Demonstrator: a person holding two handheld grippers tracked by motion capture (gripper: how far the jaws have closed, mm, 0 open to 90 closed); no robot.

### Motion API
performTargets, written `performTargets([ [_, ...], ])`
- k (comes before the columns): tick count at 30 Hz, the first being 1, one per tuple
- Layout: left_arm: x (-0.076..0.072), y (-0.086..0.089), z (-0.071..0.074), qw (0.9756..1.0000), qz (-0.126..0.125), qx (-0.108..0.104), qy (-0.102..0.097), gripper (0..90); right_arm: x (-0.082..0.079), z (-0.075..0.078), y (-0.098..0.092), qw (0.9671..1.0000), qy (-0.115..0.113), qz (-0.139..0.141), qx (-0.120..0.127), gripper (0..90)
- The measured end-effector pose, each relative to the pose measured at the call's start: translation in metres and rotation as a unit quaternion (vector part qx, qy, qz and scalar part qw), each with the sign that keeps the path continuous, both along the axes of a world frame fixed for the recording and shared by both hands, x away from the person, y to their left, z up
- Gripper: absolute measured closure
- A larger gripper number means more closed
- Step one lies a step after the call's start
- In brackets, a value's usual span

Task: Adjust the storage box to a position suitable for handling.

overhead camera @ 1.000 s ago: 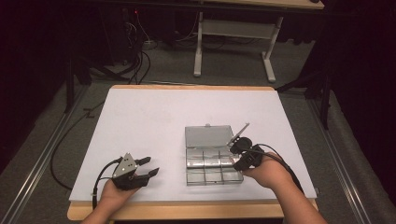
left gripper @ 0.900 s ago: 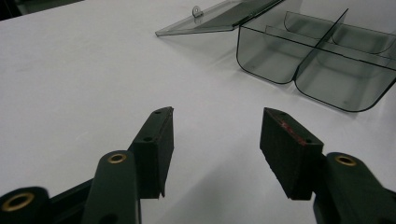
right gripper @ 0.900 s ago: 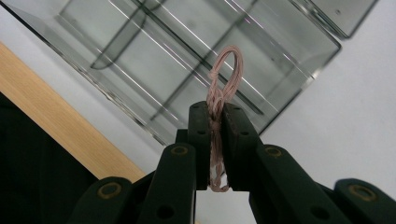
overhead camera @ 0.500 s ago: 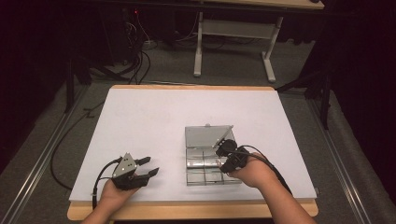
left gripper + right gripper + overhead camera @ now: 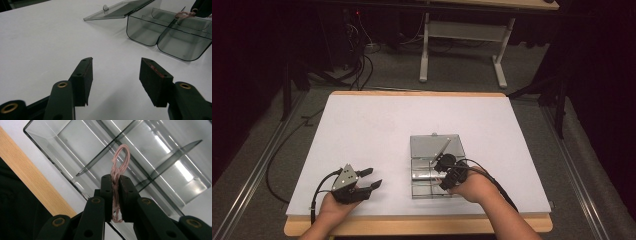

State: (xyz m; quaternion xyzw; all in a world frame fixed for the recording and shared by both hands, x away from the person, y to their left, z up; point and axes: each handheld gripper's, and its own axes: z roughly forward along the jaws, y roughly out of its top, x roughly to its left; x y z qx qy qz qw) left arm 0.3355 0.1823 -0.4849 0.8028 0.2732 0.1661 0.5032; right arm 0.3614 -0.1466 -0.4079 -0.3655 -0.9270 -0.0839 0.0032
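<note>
The right gripper [image 5: 114, 183] clamps its 2 flat black jaws on a thin pink cord [image 5: 119, 161], twisted like a small braid with a loop at the top. It holds the cord over the clear plastic box [image 5: 424, 187], whose smooth walls divide it into several compartments with rounded corners. The transparent lid [image 5: 427, 145] lies open flat behind the box on the matte white table [image 5: 377, 125]. The left gripper [image 5: 371, 179] rests on the table well apart from the box, jaws spread with nothing between them.
</note>
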Motion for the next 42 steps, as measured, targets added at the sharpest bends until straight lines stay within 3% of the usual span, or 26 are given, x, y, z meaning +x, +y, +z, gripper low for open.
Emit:
performTargets([
  [9,0.0,0.0,0.0,1.0,-0.001,0.001,0.0,44.8,-0.001,-0.013,0.006,0.9997,0.022,-0.001,-0.008,82.7],
  [16,0.0,0.0,0.0,1.0,-0.002,0.0,0.001,44.7,0.002,-0.015,0.007,0.9998,0.019,0.004,-0.009,82.6],
  [17,0.0,0.0,0.0,1.0,-0.002,0.0,0.001,44.6,0.001,-0.016,0.009,0.9996,0.024,-0.007,-0.01,82.6],
  [18,0.0,0.0,0.0,1.0,-0.002,-0.001,0.0,44.6,0.002,-0.017,0.009,0.9997,0.02,0.005,-0.011,82.5],
  [25,0.0,0.0,0.0,1.0,-0.002,-0.001,0.001,44.7,0.005,-0.028,0.012,0.9994,0.032,0.004,-0.01,81.8],
  [42,0.0,0.0,0.0,1.0,-0.002,-0.001,0.0,45.2,0.004,-0.028,0.012,0.9994,0.033,-0.001,-0.011,77.2],
])
